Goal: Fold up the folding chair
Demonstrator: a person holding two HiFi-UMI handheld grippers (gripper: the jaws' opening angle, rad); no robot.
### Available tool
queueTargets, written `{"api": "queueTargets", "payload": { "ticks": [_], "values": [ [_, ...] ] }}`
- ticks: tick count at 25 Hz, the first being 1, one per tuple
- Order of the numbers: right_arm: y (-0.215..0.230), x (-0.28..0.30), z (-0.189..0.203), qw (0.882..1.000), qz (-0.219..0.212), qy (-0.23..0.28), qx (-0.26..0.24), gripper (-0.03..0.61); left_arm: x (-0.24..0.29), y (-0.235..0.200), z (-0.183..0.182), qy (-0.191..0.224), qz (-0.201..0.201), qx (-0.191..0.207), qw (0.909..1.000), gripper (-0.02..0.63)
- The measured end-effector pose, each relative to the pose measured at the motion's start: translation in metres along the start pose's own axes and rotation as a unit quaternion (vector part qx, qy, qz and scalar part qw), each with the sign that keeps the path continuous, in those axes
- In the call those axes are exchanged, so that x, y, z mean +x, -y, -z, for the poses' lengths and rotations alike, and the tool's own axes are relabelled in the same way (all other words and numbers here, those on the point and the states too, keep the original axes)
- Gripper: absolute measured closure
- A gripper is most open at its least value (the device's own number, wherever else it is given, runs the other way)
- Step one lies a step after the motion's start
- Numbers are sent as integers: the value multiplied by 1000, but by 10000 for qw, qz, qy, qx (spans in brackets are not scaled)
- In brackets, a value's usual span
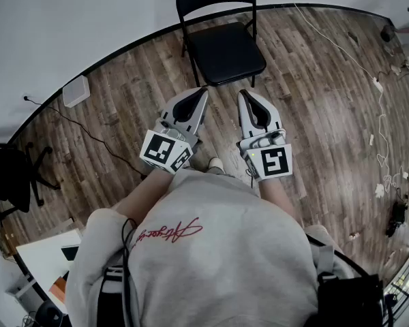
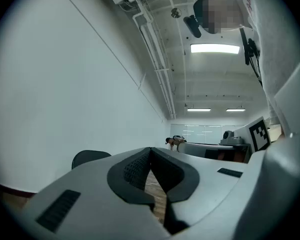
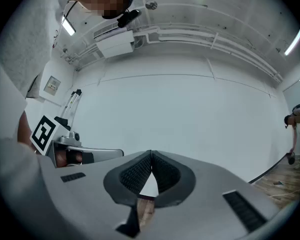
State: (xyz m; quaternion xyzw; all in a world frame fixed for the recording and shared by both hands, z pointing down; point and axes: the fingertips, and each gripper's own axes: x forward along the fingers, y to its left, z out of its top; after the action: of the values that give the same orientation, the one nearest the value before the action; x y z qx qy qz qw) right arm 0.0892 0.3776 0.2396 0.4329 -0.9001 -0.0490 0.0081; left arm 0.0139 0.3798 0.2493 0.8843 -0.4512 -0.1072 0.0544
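I have my left gripper point(image 1: 202, 95) and right gripper point(image 1: 245, 95) side by side, both clenched tight on nothing. The folding chair point(image 1: 221, 46) stands unfolded at the far edge of the floor point(image 1: 123, 94), against the wall point(image 1: 68, 26), just beyond their tips.

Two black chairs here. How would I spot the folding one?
Along the white wall, where the wood floor begins, the folding chair stands open at the head view's top centre. Unlike the office chair at the left edge, it has a thin tube frame.
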Motion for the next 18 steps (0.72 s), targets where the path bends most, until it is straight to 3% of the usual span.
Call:
{"api": "queueTargets", "payload": {
  "ticks": [18],
  "values": [
    [-4, 1, 0, 10000, -15, 33, -50, 561, -5, -2, 2, 46, 0, 67, 10000, 598]
  ]
}}
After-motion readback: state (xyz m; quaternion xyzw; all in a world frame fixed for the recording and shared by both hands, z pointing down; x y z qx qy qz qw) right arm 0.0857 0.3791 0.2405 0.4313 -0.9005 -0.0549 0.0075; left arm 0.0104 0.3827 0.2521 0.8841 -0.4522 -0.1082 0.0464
